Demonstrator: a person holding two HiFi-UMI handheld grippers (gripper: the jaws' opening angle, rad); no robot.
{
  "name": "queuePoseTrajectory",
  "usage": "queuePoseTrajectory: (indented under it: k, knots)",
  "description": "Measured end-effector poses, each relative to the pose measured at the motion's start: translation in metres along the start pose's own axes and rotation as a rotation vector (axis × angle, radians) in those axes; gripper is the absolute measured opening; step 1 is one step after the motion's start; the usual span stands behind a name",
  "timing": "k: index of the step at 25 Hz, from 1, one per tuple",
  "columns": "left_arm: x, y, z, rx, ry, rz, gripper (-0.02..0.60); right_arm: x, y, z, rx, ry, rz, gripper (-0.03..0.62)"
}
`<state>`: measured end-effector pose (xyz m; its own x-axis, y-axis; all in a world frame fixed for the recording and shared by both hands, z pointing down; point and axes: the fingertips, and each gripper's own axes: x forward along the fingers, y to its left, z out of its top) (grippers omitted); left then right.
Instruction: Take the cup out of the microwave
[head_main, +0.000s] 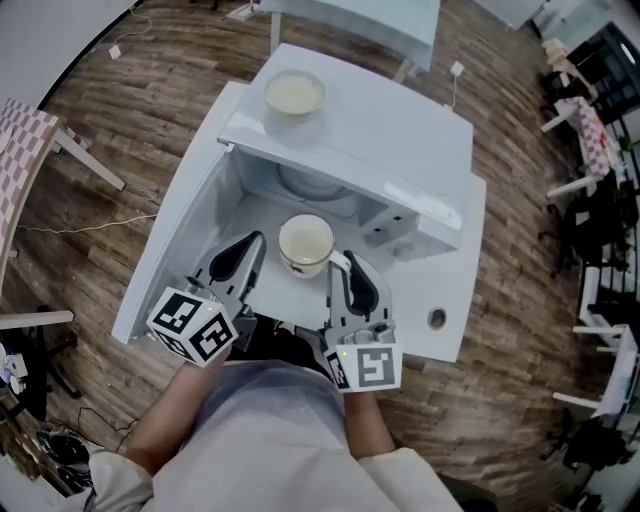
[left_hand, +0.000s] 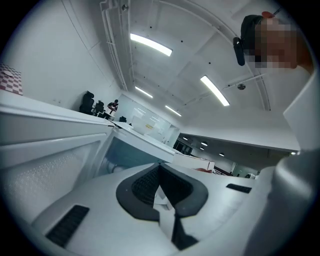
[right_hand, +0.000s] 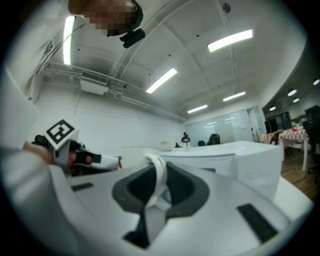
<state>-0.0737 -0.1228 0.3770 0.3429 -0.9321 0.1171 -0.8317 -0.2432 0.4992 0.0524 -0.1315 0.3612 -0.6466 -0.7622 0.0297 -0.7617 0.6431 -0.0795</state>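
Note:
A white cup (head_main: 305, 243) hangs in front of the open microwave (head_main: 372, 140), just outside its cavity. My right gripper (head_main: 342, 266) is shut on the cup's handle (right_hand: 159, 174), a white strip pinched between the dark pads in the right gripper view; the cup's body is hidden there. My left gripper (head_main: 254, 244) sits to the left of the cup, apart from it, by the open door (head_main: 168, 250). Its jaws meet in the left gripper view (left_hand: 160, 186) with nothing held.
A cream bowl (head_main: 294, 93) stands on the microwave's top, at the back left corner. The glass turntable (head_main: 312, 186) shows inside the cavity. The door swings out to the left. Wooden floor, a table (head_main: 360, 18) and chairs surround the microwave.

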Motion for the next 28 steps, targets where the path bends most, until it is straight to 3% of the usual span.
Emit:
queuePoseTrajectory:
  k: [28]
  knots:
    - [-0.004, -0.076, 0.047, 0.020, -0.072, -0.132, 0.008, -0.046, -0.012, 0.075, 0.044, -0.104, 0.018, 0.064]
